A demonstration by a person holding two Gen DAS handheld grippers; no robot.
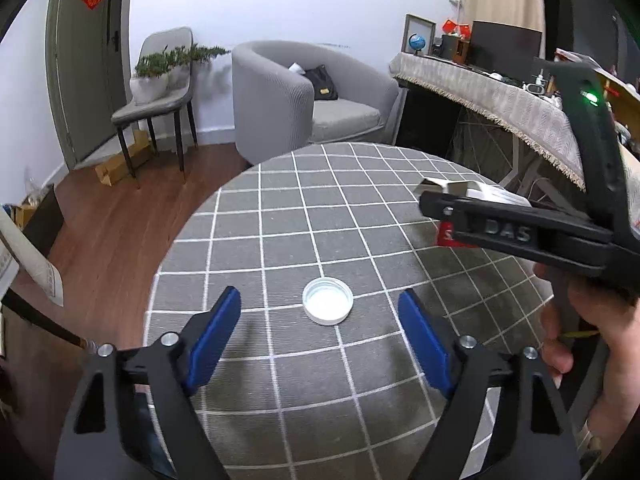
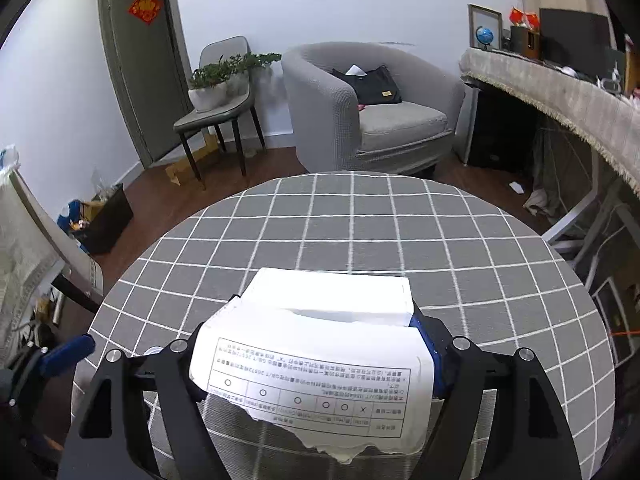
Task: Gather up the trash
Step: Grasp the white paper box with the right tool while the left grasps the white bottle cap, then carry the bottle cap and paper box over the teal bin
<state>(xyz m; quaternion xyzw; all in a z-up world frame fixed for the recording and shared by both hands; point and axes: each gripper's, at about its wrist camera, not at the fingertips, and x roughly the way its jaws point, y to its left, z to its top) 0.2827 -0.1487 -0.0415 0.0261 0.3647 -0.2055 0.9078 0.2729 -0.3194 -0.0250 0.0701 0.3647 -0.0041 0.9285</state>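
Round table [image 1: 280, 208], covered by a grey cloth with a white grid; wooden floor around it.

Background, far side of the room: grey armchair [image 1: 304, 96] with a black bag [image 1: 322, 84] on its seat; grey chair [image 1: 160, 92] carrying potted plants [image 1: 160, 68]; grey-green door [image 1: 80, 60] with a red ornament; long side table [image 1: 500, 96] under a fringed beige cloth, bearing a small blue globe [image 1: 417, 43] and a dark monitor [image 1: 506, 46].

Item one: white bottle cap [image 1: 328, 300], lying open side up on the cloth, near the table's near edge. It sits just ahead of the left gripper [image 1: 324, 308], roughly midway between the two blue pads. The jaws stand wide apart and neither pad touches the cap; nothing is held.

Item two: white paper box [image 2: 332, 292] with a torn printed sheet [image 2: 316, 380] draped back over it toward the camera. The sheet bears a table of small print, circles and one cross. The right gripper [image 2: 320, 320] has this box clamped between its fingers, partly closed on it, the blue pad visible against the box's right side; the left pad is hidden under the paper. In the left wrist view the same box [image 1: 472, 192] shows at the tip of the right gripper [image 1: 430, 200], held above the table's right side, with a person's hand [image 1: 592, 320] on the handle.
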